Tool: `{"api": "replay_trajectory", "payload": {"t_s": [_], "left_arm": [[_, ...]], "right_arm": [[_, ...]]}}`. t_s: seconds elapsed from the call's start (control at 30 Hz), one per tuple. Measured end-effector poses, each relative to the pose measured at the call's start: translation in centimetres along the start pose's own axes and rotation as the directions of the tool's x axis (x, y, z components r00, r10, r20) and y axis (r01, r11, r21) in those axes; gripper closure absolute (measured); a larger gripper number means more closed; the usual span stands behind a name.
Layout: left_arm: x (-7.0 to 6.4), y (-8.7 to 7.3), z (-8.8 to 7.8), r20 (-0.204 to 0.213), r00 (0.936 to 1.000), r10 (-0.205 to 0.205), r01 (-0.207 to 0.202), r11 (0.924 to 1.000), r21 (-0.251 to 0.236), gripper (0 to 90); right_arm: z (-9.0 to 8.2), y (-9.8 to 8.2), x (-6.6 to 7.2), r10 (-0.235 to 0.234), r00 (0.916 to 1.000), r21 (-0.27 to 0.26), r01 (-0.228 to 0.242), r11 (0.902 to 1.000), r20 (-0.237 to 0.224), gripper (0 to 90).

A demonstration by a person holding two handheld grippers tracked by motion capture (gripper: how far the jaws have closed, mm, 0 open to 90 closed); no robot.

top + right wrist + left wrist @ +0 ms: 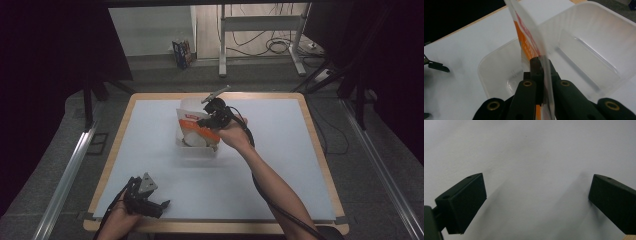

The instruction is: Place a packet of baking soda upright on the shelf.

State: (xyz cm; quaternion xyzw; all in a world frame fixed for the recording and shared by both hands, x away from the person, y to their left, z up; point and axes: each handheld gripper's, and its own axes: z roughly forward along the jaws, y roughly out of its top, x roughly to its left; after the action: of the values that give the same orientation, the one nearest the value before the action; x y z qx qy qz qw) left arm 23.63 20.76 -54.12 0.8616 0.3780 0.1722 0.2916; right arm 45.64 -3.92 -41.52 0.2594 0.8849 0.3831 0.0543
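Clear thin plastic, printed orange and white: a flat packet [529, 40] pinched on edge by the right gripper [541, 67], jaws closed tight on its lower margin, held upright over the translucent plastic tray [599, 37]. Tray sitting near the middle of the white table mat [280, 165]; packet [192, 125] standing partly inside the tray [197, 150], with the right gripper [212, 117] just beside the tray's right side. Probably very light and floppy, likely to bend or swing from a single pinch point; film surface probably slick, so a grip close to the sealed edge, where the material is stiffer, seems safest. Contents not readable, so fragility cannot be told. Tray itself looks thin-walled and light, apt to slide if nudged. Left gripper [150, 200] resting well away from the tray, at the near left edge of the mat, jaws spread wide over bare mat [531, 157], holding nothing.
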Motion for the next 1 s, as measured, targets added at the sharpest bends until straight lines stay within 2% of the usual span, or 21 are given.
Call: {"api": "replay_trajectory", "payload": {"t_s": [0.13, 0.2, 0.3, 0.37, 0.4, 0.43, 0.5, 0.53, 0.57, 0.6, 0.67, 0.7, 0.77, 0.83, 1.0], "left_arm": [[0.0, 0.0, 0.0, -0.001, 1.0, 0.002, -0.002, 1.0, 0.001, 1.4], [0.0, 0.0, 0.0, 0.0, 1.0, 0.004, -0.004, 1.0, 0.004, 1.4], [0.0, 0.0, 0.0, -0.001, 1.0, 0.004, -0.004, 1.0, 0.004, 1.4], [0.0, 0.0, 0.0, -0.002, 1.0, 0.005, -0.005, 1.0, 0.005, 1.4], [0.0, 0.0, 0.0, -0.002, 1.0, 0.005, -0.005, 1.0, 0.005, 1.4], [0.0, 0.0, 0.0, -0.001, 1.0, 0.004, -0.004, 1.0, 0.004, 1.5], [0.0, 0.0, 0.0, -0.001, 1.0, 0.004, -0.004, 1.0, 0.004, 1.4], [0.0, 0.0, 0.0, 0.0, 1.0, 0.003, -0.003, 1.0, 0.004, 1.5], [0.0, 0.0, 0.0, 0.0, 1.0, 0.003, -0.003, 1.0, 0.004, 1.5], [0.0, 0.0, 0.0, 0.0, 1.0, 0.004, -0.004, 1.0, 0.004, 1.4], [0.0, 0.0, 0.0, -0.001, 1.0, 0.005, -0.005, 1.0, 0.004, 1.4], [0.0, 0.0, 0.0, -0.001, 1.0, 0.004, -0.004, 1.0, 0.004, 1.4], [0.0, 0.0, 0.0, -0.001, 1.0, 0.004, -0.004, 1.0, 0.005, 1.4], [0.0, 0.0, 0.0, -0.001, 1.0, 0.004, -0.004, 1.0, 0.005, 1.4], [0.0, 0.0, 0.0, -0.001, 1.0, 0.006, -0.006, 1.0, 0.006, 1.5]], "right_arm": [[0.0, -0.4, -0.4, 0.015, 0.9999, -0.006, -0.015, 0.9999, 0.001, 88.3], [0.0, -0.4, -0.4, -0.002, 1.0, -0.005, 0.002, 1.0, 0.002, 86.4], [0.0, -0.3, 0.0, -0.015, 0.9997, -0.007, 0.016, 0.9999, 0.018, 73.0], [0.0, -0.1, 0.1, -0.026, 0.9993, -0.02, 0.026, 0.9995, 0.026, 60.8], [0.0, -0.1, 0.1, -0.026, 0.9993, -0.02, 0.026, 0.9995, 0.026, 60.8], [0.1, 0.0, 0.3, -0.034, 0.9985, -0.037, 0.035, 0.9987, 0.042, 51.9], [0.0, 0.0, 0.3, -0.036, 0.9983, -0.041, 0.037, 0.9984, 0.046, 49.1], [0.0, 0.0, 0.4, -0.043, 0.9976, -0.051, 0.046, 0.9976, 0.054, 43.0], [0.0, 0.0, 0.4, -0.043, 0.9976, -0.051, 0.046, 0.9976, 0.054, 43.0], [-0.1, 0.0, 0.5, -0.05, 0.997, -0.055, 0.053, 0.9971, 0.059, 38.3], [-0.1, 0.0, 0.6, -0.054, 0.9965, -0.057, 0.058, 0.9967, 0.064, 36.5], [-0.3, 0.0, 0.7, -0.061, 0.9956, -0.063, 0.066, 0.9958, 0.071, 31.9], [-0.3, 0.0, 0.7, -0.062, 0.9955, -0.066, 0.067, 0.9956, 0.072, 30.4], [-0.5, -0.2, 0.8, -0.071, 0.9952, -0.069, 0.076, 0.9948, 0.068, 25.2], [-0.9, -0.5, 0.8, -0.079, 0.9947, -0.073, 0.083, 0.9939, 0.067, 20.5]]}}
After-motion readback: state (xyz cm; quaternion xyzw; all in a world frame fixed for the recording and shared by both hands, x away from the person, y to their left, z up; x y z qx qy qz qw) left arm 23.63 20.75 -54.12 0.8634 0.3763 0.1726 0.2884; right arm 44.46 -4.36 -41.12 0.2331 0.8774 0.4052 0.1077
